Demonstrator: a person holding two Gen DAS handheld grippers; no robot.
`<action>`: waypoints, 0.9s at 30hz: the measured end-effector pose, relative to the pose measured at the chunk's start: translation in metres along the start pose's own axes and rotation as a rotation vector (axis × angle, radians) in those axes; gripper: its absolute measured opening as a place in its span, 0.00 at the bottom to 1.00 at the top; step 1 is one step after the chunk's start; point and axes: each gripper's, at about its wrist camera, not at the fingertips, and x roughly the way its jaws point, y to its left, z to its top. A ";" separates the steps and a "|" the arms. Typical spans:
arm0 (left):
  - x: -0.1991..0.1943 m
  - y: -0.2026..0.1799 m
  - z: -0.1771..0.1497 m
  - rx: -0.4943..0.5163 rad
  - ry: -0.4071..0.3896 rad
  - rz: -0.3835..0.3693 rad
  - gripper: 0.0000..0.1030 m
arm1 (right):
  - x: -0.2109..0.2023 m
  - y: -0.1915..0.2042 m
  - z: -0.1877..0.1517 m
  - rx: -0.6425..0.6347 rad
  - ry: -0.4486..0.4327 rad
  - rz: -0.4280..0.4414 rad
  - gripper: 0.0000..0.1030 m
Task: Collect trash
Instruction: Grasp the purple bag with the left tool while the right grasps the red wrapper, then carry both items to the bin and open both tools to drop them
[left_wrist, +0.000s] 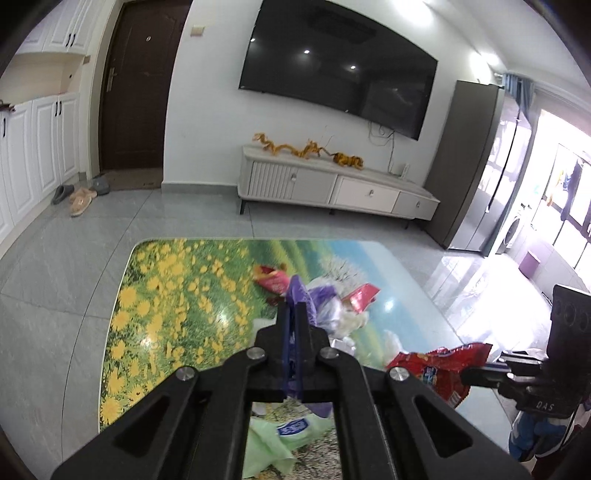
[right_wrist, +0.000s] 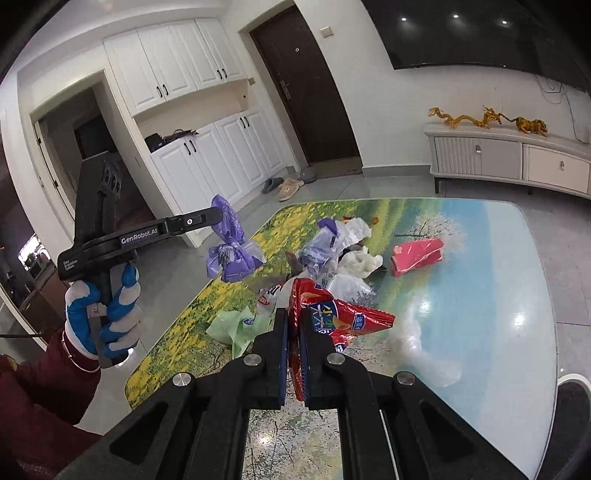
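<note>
My left gripper (left_wrist: 294, 308) is shut on a purple plastic bag (left_wrist: 301, 295) and holds it above the table; from the right wrist view the gripper (right_wrist: 216, 214) shows with the bag (right_wrist: 231, 245) hanging from it. My right gripper (right_wrist: 293, 314) is shut on a red snack wrapper (right_wrist: 332, 310), which also shows in the left wrist view (left_wrist: 439, 363). A pile of trash lies mid-table: another purple-and-clear bag (right_wrist: 321, 247), white bags (right_wrist: 360, 262), a red packet (right_wrist: 417, 254) and a green bag (right_wrist: 232, 326).
The table (right_wrist: 498, 295) has a glossy flower-and-sky picture top with rounded corners. A red-orange wrapper (left_wrist: 271, 278) lies at its far side. A white TV cabinet (left_wrist: 332, 184) stands beyond, slippers (left_wrist: 79, 197) lie by the door, and a grey tiled floor surrounds the table.
</note>
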 end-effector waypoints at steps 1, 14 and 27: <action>-0.001 -0.008 0.003 0.013 -0.003 -0.007 0.01 | -0.006 -0.002 0.001 0.008 -0.018 -0.005 0.06; 0.094 -0.215 0.025 0.258 0.121 -0.293 0.02 | -0.141 -0.139 -0.033 0.209 -0.160 -0.423 0.06; 0.253 -0.436 -0.035 0.445 0.330 -0.415 0.03 | -0.183 -0.320 -0.121 0.530 -0.025 -0.602 0.09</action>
